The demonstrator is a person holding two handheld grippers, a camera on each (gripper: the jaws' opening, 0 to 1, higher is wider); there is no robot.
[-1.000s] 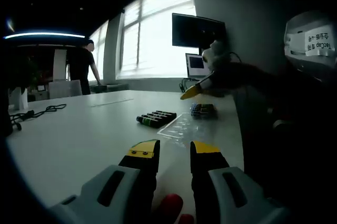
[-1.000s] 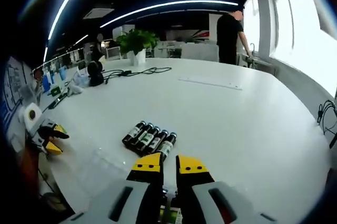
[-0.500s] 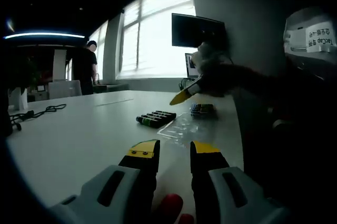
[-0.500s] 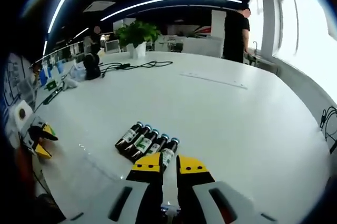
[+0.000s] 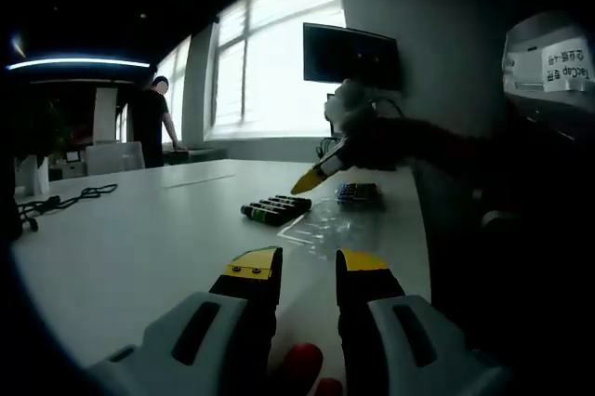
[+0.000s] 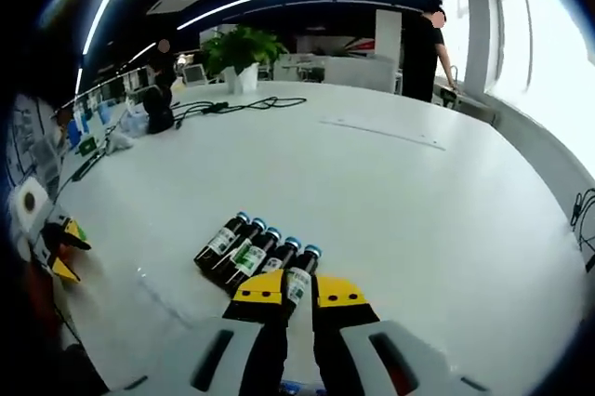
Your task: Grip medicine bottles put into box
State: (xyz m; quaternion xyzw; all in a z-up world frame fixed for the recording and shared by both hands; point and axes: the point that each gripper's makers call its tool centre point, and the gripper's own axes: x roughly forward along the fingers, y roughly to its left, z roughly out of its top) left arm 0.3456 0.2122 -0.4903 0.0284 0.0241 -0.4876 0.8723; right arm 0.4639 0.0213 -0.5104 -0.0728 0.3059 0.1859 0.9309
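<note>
Med bottles [image 6: 253, 257] btwn right tongs [image 6: 298, 290] tips.

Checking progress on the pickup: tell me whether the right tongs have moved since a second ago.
Yes. In the left gripper view the right tongs have come down and toward the row of medicine bottles, judged against the monitor on the wall.

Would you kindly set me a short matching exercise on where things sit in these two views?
Things:
1. medicine bottles
2. potted plant
3. black cable
4. left tool

Places:
A. far end of the white table, leafy
B. at the right gripper view's left edge
C. lying side by side, just ahead of the right tool
D. trailing near the plant

Pairs: 1-C, 2-A, 3-D, 4-B
</note>
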